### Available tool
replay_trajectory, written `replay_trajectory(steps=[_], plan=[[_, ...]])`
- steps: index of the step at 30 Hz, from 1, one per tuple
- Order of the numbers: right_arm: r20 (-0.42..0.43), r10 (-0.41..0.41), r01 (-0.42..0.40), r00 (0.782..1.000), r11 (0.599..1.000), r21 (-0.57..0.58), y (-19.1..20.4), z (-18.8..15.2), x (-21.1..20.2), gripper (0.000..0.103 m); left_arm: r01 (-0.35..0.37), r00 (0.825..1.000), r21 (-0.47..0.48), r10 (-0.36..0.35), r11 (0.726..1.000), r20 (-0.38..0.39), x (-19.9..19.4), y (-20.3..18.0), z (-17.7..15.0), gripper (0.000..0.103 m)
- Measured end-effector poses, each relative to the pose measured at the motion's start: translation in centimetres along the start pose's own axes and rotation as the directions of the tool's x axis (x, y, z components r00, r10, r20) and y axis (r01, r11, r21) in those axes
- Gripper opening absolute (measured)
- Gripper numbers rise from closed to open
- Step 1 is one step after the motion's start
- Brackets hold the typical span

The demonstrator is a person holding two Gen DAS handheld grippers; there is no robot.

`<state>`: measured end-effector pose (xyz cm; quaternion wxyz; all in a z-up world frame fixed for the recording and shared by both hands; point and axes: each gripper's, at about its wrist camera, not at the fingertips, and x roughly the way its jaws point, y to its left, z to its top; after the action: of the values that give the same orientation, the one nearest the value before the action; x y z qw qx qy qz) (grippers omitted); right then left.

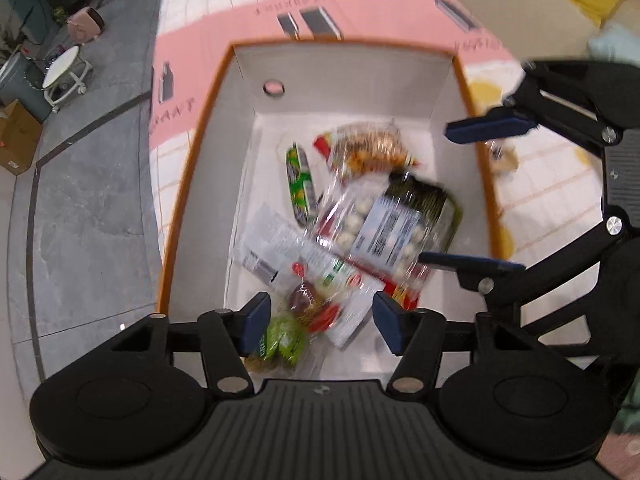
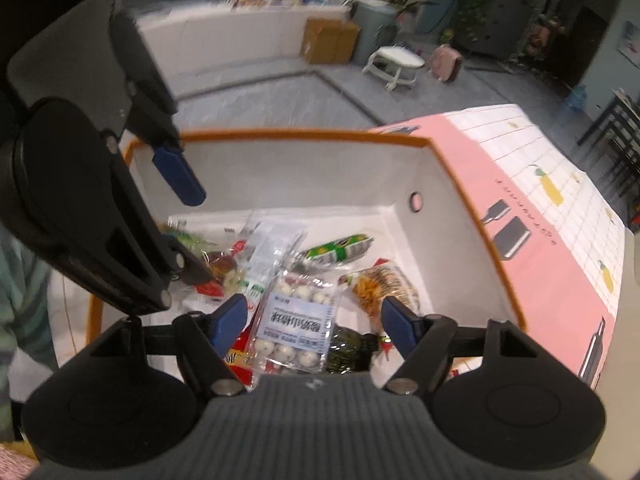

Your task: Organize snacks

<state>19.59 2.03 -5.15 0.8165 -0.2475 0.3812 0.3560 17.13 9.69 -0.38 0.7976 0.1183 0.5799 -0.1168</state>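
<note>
An orange-rimmed white box (image 1: 224, 128) (image 2: 304, 136) holds several snack packets. A clear bag of white balls with a label (image 1: 384, 228) (image 2: 296, 320) lies on top, beside a green tube snack (image 1: 299, 184) (image 2: 340, 250), a crinkly bag of brown snacks (image 1: 368, 148) (image 2: 384, 284), a white packet (image 1: 288, 252) and a green packet (image 1: 284, 340). My left gripper (image 1: 320, 316) is open above the near end of the box, holding nothing. My right gripper (image 2: 312, 320) is open over the ball bag, also empty; it shows in the left wrist view (image 1: 472, 196).
The box stands on a table with a pink and white tiled cloth (image 1: 208, 48) (image 2: 560, 240). Grey stone floor (image 1: 80, 200) lies to the left, with a white stool (image 2: 396, 62), cardboard boxes (image 2: 330, 40) and a pink bag (image 2: 446, 62) farther off.
</note>
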Motion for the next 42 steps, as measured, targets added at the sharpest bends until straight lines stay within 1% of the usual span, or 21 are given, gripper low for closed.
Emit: replay_trajectory(steps=[2, 4, 6, 7, 8, 10, 12, 14, 18, 21, 24, 26, 28, 29, 30, 32, 33, 35, 38, 40, 42], plan=[[0.054, -0.022, 0.019, 0.998, 0.998, 0.057, -0.9, -0.6, -1.5, 0.071, -0.001, 0.998, -0.015, 0.002, 1.000, 0.058, -1.3, -0.5, -0.1, 0.069], [0.114, -0.051, 0.037, 0.992, 0.991, 0.127, -1.9, -1.3, -3.3, 0.072, -0.010, 0.991, -0.017, 0.013, 1.000, 0.131, -2.7, -1.3, -0.4, 0.069], [0.165, -0.082, 0.047, 0.983, 0.978, 0.203, -2.9, -2.2, -5.0, 0.072, -0.016, 0.980, -0.014, 0.018, 1.000, 0.198, -3.9, -2.5, -0.6, 0.069], [0.185, -0.096, 0.050, 0.978, 0.970, 0.239, -3.4, -2.6, -5.7, 0.080, -0.016, 0.972, -0.012, 0.018, 1.000, 0.233, -4.6, -3.1, -0.7, 0.069], [0.206, -0.113, 0.052, 0.972, 0.959, 0.278, -3.8, -3.3, -6.5, 0.084, -0.014, 0.964, -0.011, 0.017, 1.000, 0.267, -5.2, -3.8, -0.8, 0.069], [0.247, -0.147, 0.054, 0.958, 0.936, 0.347, -4.6, -4.6, -8.0, 0.085, -0.006, 0.944, -0.014, 0.011, 1.000, 0.329, -6.3, -5.2, -1.1, 0.069], [0.262, -0.175, 0.061, 0.949, 0.918, 0.392, -5.0, -5.8, -9.1, 0.085, 0.015, 0.928, -0.017, -0.008, 1.000, 0.372, -6.8, -6.6, -1.2, 0.069], [0.271, -0.209, 0.078, 0.940, 0.902, 0.424, -5.4, -7.3, -10.0, 0.085, 0.049, 0.918, -0.012, -0.040, 0.999, 0.395, -7.0, -7.9, -1.3, 0.069], [0.272, -0.264, 0.122, 0.925, 0.886, 0.447, -5.6, -10.6, -11.1, 0.086, 0.118, 0.903, -0.009, -0.103, 0.993, 0.417, -6.4, -10.9, -1.5, 0.069], [0.236, -0.274, 0.149, 0.932, 0.886, 0.439, -5.8, -13.3, -11.0, 0.086, 0.161, 0.902, -0.014, -0.142, 0.987, 0.409, -5.1, -12.9, -1.7, 0.069], [0.187, -0.288, 0.184, 0.939, 0.883, 0.433, -6.1, -16.1, -10.7, 0.085, 0.167, 0.906, -0.032, -0.141, 0.985, 0.399, -3.3, -14.8, -1.9, 0.069], [0.153, -0.291, 0.201, 0.944, 0.879, 0.432, -6.6, -17.9, -10.3, 0.085, 0.174, 0.911, -0.062, -0.137, 0.983, 0.388, -1.8, -15.9, -1.8, 0.069], [0.121, -0.299, 0.219, 0.947, 0.872, 0.438, -7.0, -19.6, -9.8, 0.085, 0.207, 0.915, -0.100, -0.156, 0.973, 0.372, -0.5, -16.4, -1.8, 0.069], [0.108, -0.302, 0.226, 0.947, 0.867, 0.445, -7.2, -20.4, -9.4, 0.086, 0.210, 0.917, -0.110, -0.156, 0.972, 0.368, 0.1, -16.8, -1.8, 0.069], [0.098, -0.300, 0.226, 0.949, 0.862, 0.455, -7.5, -21.0, -9.1, 0.085, 0.200, 0.919, -0.116, -0.145, 0.973, 0.366, 0.7, -17.1, -1.8, 0.069], [0.075, -0.285, 0.217, 0.956, 0.853, 0.474, -8.0, -21.6, -8.2, 0.078, 0.163, 0.923, -0.121, -0.108, 0.979, 0.370, 1.8, -17.6, -1.7, 0.068], [0.061, -0.275, 0.214, 0.960, 0.853, 0.475, -8.2, -21.9, -7.6, 0.075, 0.132, 0.927, -0.118, -0.081, 0.984, 0.366, 2.3, -17.7, -1.4, 0.066], [0.046, -0.261, 0.212, 0.964, 0.864, 0.456, -8.6, -21.9, -6.6, 0.075, 0.082, 0.934, -0.083, -0.048, 0.993, 0.353, 3.3, -18.1, -1.0, 0.063], [0.051, -0.259, 0.219, 0.965, 0.894, 0.390, -8.8, -21.5, -5.4, 0.074, 0.015, 0.942, -0.025, -0.006, 1.000, 0.335, 4.7, -18.5, -0.4, 0.057], [0.055, -0.249, 0.215, 0.967, 0.912, 0.350, -8.9, -20.9, -4.4, 0.061, -0.012, 0.941, 0.008, 0.009, 1.000, 0.337, 5.4, -18.7, -0.2, 0.056], [0.048, -0.210, 0.180, 0.977, 0.918, 0.354, -9.6, -20.5, -3.3, 0.053, -0.026, 0.936, 0.042, 0.009, 0.999, 0.352, 5.9, -18.6, -0.2, 0.056]])
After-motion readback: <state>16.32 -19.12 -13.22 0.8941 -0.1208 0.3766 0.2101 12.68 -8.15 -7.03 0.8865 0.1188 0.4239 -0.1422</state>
